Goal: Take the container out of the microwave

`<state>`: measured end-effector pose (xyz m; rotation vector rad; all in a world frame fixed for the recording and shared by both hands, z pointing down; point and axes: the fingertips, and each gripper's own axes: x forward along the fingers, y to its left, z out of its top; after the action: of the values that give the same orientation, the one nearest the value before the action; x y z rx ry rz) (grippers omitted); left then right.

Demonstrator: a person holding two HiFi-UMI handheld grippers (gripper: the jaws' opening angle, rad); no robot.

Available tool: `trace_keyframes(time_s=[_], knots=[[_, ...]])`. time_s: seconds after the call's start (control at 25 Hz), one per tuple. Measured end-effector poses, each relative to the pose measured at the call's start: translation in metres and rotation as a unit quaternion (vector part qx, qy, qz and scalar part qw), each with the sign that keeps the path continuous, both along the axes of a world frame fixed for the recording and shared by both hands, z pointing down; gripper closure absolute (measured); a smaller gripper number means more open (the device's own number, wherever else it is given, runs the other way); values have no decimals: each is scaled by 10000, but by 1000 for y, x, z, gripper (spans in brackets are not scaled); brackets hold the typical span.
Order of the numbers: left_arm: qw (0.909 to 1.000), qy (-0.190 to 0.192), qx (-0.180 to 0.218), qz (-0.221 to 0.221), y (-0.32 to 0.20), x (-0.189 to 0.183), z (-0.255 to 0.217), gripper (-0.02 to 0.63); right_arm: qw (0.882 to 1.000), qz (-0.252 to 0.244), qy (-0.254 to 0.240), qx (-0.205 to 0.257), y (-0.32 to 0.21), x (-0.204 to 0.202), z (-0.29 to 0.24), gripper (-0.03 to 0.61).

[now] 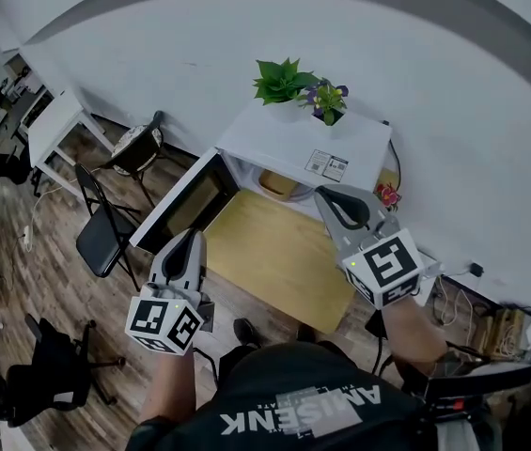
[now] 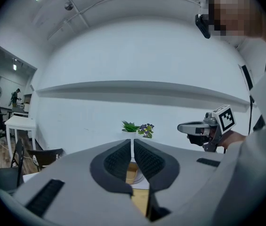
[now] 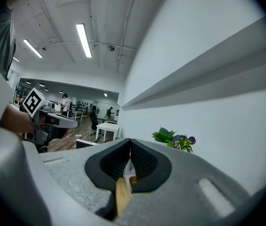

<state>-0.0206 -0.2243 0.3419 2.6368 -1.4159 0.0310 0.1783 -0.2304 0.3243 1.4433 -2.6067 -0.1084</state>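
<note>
sticker (image 1: 326, 164) on the microwave (image 1: 279, 139) top; its print is illegible.

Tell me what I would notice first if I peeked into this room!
You would spot the white microwave on the wooden table, its door swung wide open and a container inside. A green plant and a purple-flowered plant sit on top of it. In front, the left tongs and right tongs point toward it, both shut.

Shirt print (image 1: 303, 410) — partly blurred, unreadable; sticker (image 1: 326, 165) on microwave (image 1: 284, 139) — too small.
</note>
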Motion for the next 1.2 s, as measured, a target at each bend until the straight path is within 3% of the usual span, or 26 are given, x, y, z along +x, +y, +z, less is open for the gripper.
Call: trace_keyframes(time_s=[0.6,0.64,0.72,1.2], knots=[[9962,145,-137,844,-83,-38,18,611,9935,1048,284,-356,-78,-21,31,541],[9960,127,-157,866,-85,-40,21,609,9934,1030,321,-390,-80,-24,35,533],[9955,74,-200,919,-87,-44,26,534,9938,922,416,-457,-85,-33,43,505],[9971,-52,-508,569,-79,-72,58,532,9874,-61,1149,-1082,-105,-99,135,449]])
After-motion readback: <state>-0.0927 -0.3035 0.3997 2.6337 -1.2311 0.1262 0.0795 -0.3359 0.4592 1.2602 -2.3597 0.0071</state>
